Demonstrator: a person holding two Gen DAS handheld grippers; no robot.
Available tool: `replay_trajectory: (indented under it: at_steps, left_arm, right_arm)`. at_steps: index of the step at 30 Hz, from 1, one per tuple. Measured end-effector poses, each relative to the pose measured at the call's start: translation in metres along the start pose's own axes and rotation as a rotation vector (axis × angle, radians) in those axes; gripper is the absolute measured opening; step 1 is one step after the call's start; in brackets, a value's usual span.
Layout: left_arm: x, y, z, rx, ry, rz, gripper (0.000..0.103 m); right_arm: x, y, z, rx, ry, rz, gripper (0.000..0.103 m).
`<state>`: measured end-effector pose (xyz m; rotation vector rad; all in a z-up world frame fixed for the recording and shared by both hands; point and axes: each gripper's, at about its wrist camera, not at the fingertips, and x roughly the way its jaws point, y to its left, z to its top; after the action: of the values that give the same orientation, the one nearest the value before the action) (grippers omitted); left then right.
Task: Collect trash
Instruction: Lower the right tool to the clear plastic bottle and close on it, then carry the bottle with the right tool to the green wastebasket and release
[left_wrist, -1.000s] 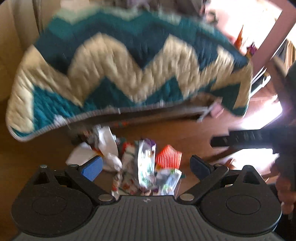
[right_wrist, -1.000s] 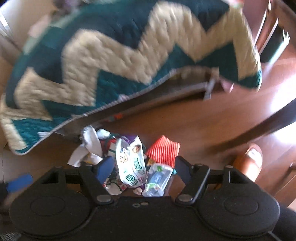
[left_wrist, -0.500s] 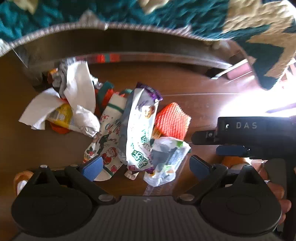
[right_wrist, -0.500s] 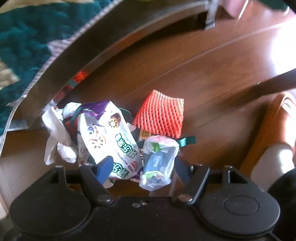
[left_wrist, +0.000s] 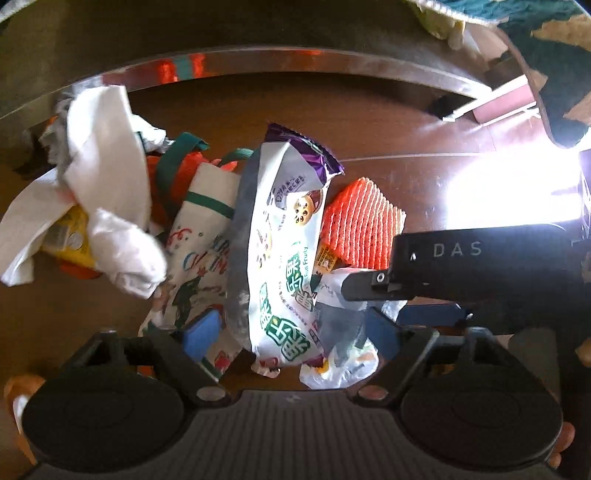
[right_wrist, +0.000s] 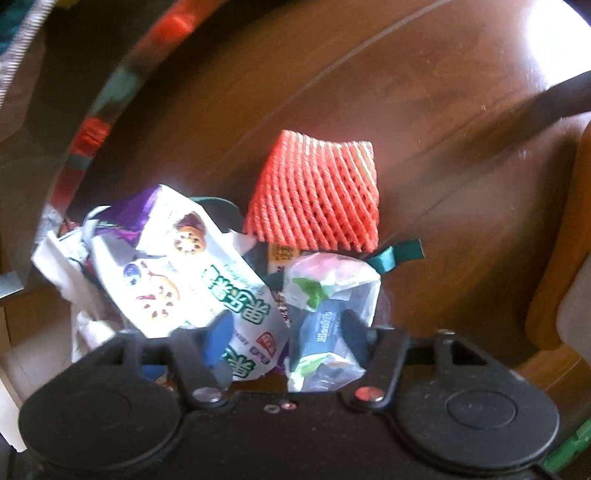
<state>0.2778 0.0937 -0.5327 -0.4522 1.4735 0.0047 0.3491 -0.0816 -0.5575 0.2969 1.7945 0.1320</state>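
A pile of trash lies on the brown wooden floor (left_wrist: 391, 122). A white and purple snack bag (left_wrist: 284, 243) lies across its middle, also in the right wrist view (right_wrist: 177, 280). An orange foam net (left_wrist: 360, 225) (right_wrist: 317, 195) lies to its right. A small clear wrapper (right_wrist: 328, 317) lies below the net. White crumpled tissue (left_wrist: 107, 192) and a printed paper cup (left_wrist: 199, 251) lie at the left. My left gripper (left_wrist: 291, 332) is open, low over the snack bag. My right gripper (right_wrist: 288, 328) is open around the snack bag's end and the clear wrapper; it shows from the side in the left wrist view (left_wrist: 410, 288).
A curved metal furniture base (left_wrist: 295, 62) runs behind the pile, with a teal and cream blanket (left_wrist: 546, 66) hanging above at the right. A person's slippered foot (right_wrist: 561, 258) stands at the right. Bare floor lies right of the net.
Both grippers have dropped down and come close over the trash pile. The blanket has slid out of the top of both views. The pile itself has not moved.
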Motion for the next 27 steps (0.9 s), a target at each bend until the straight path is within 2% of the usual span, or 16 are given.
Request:
replay_trajectory:
  at_steps: [1, 2, 6, 7, 9, 11, 12, 16, 22, 27]
  left_arm:
    - [0.005, 0.001, 0.001, 0.004, 0.013, -0.003, 0.066]
    - [0.009, 0.001, 0.002, 0.009, 0.023, -0.004, 0.064]
    - [0.016, 0.001, 0.004, 0.035, 0.018, -0.015, 0.064]
    - [0.019, 0.001, 0.004, 0.039, 0.016, -0.022, 0.060]
    - [0.024, 0.001, 0.006, 0.043, 0.027, -0.026, 0.052]
    - [0.028, 0.003, 0.008, 0.033, 0.040, -0.030, 0.040]
    - [0.029, 0.003, 0.009, 0.032, 0.044, -0.026, 0.038]
    - [0.030, 0.002, 0.008, 0.033, 0.052, -0.049, 0.015]
    - [0.021, -0.005, 0.009, 0.053, 0.055, -0.059, 0.005]
    - [-0.006, -0.014, 0.009, 0.076, 0.043, -0.043, 0.004]
  right_arm:
    - [0.004, -0.002, 0.001, 0.014, 0.015, -0.015, 0.024]
    - [0.007, -0.004, 0.002, 0.028, 0.026, -0.016, 0.024]
    - [0.013, -0.007, 0.005, 0.028, 0.024, -0.036, 0.018]
    - [0.014, -0.007, 0.005, 0.021, 0.024, -0.045, 0.015]
    - [0.016, -0.006, 0.005, 0.007, 0.024, -0.051, 0.012]
    - [0.017, -0.005, 0.004, -0.004, 0.026, -0.061, 0.004]
    - [0.018, -0.004, 0.004, -0.010, 0.025, -0.072, 0.004]
    - [0.014, -0.002, 0.003, -0.027, 0.021, -0.104, 0.000]
    - [-0.007, 0.007, -0.006, -0.075, 0.000, -0.156, 0.000]
    - [-0.047, 0.016, -0.015, -0.118, -0.051, -0.192, 0.000]
